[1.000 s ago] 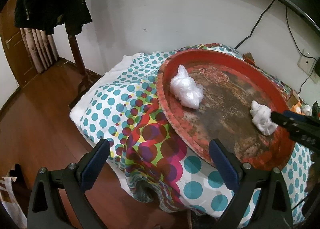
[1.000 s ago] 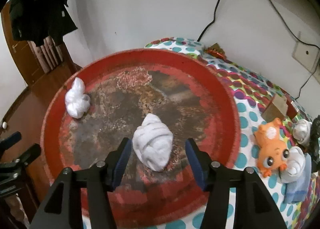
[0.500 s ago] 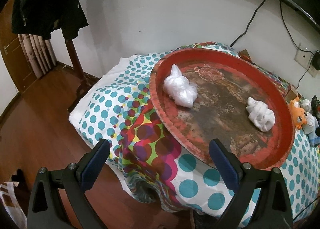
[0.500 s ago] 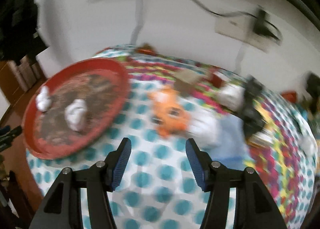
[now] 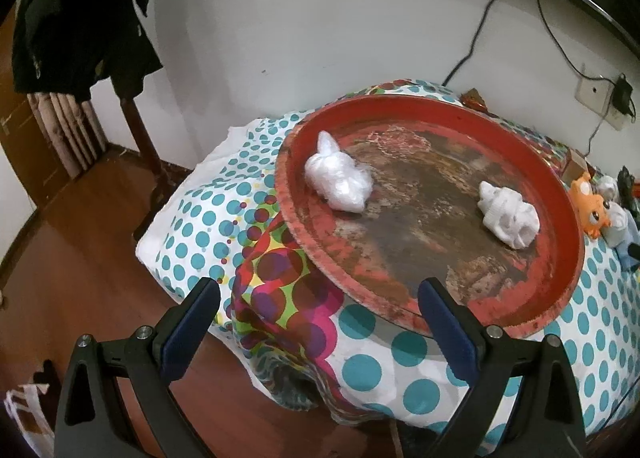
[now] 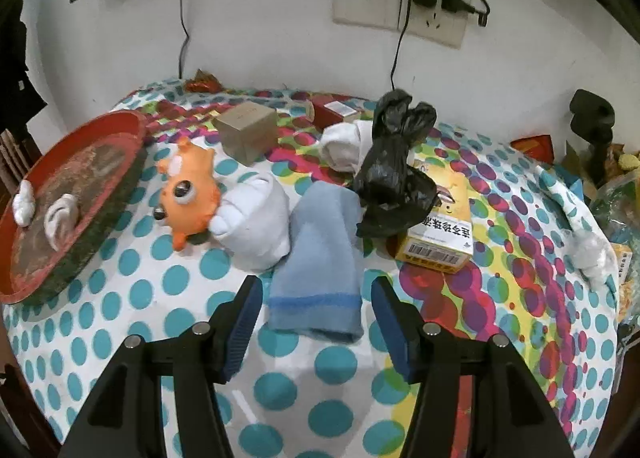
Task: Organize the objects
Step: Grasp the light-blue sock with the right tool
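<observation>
Blue cloth (image 6: 320, 262) ahead of right hand-held gripper (image 6: 316, 318)

One red tray (image 5: 460, 106) holding two white bundles (image 5: 339, 182) (image 5: 507, 214), plus on the dotted cloth one orange toy (image 6: 188, 190), two more rolled white bundles (image 6: 256, 218) (image 6: 344, 146), one blue towel (image 6: 320, 258), one black bag (image 6: 396, 174), one yellow box (image 6: 444, 234), one brown box (image 6: 248, 132).

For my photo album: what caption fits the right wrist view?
Open right gripper hovers before a folded light-blue cloth on a polka-dot tablecloth.
</observation>
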A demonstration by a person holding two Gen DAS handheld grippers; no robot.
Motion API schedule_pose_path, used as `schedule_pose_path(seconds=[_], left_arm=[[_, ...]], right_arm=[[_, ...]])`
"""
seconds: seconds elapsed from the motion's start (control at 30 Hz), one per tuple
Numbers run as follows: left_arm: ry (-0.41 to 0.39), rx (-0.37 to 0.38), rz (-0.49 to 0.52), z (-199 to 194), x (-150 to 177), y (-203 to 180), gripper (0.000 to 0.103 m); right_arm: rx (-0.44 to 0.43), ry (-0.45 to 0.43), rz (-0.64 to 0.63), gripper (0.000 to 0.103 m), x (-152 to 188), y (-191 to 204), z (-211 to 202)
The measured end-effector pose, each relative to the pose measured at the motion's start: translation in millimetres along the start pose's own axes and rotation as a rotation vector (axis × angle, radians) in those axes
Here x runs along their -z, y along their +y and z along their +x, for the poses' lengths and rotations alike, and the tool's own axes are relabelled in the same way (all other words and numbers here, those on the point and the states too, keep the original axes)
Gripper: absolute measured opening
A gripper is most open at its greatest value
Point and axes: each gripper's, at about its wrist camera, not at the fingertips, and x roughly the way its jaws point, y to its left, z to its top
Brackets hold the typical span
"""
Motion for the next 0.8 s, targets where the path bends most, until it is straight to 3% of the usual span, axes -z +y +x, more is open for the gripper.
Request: schedule_pose_path(seconds=[0.23, 0.4, 0.57, 0.8], left_arm=[[-0.014, 0.003, 0.042, -2.6, 1.2, -10.7, 0.099], [-0.038, 0.011, 0.048, -5.0, 1.6, -13.1, 0.100], [-0.047, 0.042, 0.031, -8.9, 2.1, -16.8, 0.100], [-0.038, 0.054, 0.080, -17.5, 1.4, -39.6, 0.100]], right_arm=[[0.020, 0.003, -0.027, 0.058, -7.7, -0.1, 28.0], [-0.021, -0.001, -0.006, 0.058, -11.4, -3.0, 40.9], [-0.061, -0.017, 0.020, 0.035, -11.7, -7.4, 39.4], [-0.113, -0.011, 0.030, 0.032, 4.3, -24.8, 23.7]])
